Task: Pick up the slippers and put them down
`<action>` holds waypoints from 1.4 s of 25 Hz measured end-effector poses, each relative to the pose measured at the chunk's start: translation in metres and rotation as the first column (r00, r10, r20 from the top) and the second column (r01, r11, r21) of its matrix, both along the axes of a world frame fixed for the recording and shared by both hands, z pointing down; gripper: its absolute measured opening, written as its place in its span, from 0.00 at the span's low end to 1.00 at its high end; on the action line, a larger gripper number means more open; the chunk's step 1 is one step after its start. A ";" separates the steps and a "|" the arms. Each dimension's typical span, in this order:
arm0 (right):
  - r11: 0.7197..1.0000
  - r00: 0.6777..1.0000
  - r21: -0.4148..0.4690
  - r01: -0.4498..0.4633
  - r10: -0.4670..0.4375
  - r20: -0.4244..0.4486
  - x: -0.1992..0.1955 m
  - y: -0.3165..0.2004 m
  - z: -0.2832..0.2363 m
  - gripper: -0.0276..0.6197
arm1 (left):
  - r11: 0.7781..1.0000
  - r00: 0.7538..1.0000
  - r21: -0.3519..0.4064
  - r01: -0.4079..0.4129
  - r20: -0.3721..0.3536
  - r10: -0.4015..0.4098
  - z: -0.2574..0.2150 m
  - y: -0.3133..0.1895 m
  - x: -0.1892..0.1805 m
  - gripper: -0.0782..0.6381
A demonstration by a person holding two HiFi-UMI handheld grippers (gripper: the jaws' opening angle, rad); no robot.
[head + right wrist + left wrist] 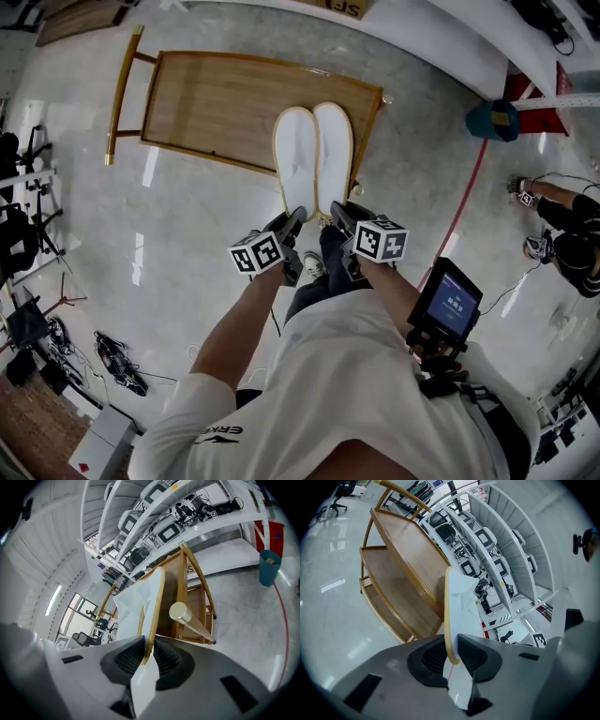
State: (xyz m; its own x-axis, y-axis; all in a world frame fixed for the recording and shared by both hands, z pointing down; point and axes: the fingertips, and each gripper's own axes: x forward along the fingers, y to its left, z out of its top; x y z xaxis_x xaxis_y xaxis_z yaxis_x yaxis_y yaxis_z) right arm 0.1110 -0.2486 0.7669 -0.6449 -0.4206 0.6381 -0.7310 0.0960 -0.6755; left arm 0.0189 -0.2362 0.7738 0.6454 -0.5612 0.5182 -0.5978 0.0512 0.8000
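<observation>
Two white slippers lie side by side, toes away from me, over the right end of a wooden rack (216, 103). My left gripper (296, 217) is shut on the heel of the left slipper (295, 159). In the left gripper view the pads pinch its tan sole edge (448, 620) at the left gripper (451, 656). My right gripper (336, 214) is shut on the heel of the right slipper (335, 155). The right gripper view shows that slipper (140, 606) edge-on between the pads of the right gripper (146, 656). I cannot tell whether the slippers rest on the rack or hang just above it.
The rack has lower shelves (389, 592) and a round rail end (180, 612) close by the right slipper. A teal bin (494, 120) stands at the right, and a seated person (562, 225) beyond it. Cables and gear (117, 361) lie on the floor at the left. White shelving (506, 550) is behind.
</observation>
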 end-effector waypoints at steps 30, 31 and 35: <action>0.962 0.999 0.273 -0.002 -0.011 0.046 -0.033 0.021 -0.132 0.09 | 0.956 0.989 0.266 0.120 -0.117 -0.092 -0.136 0.024 -0.034 0.16; 0.959 0.999 0.285 -0.003 -0.011 0.047 -0.035 0.022 -0.137 0.09 | 0.953 0.988 0.278 0.123 -0.121 -0.092 -0.142 0.025 -0.036 0.16; 0.944 0.998 0.329 -0.013 -0.006 0.055 -0.040 0.034 -0.161 0.09 | 0.937 0.987 0.323 0.130 -0.136 -0.090 -0.164 0.036 -0.043 0.16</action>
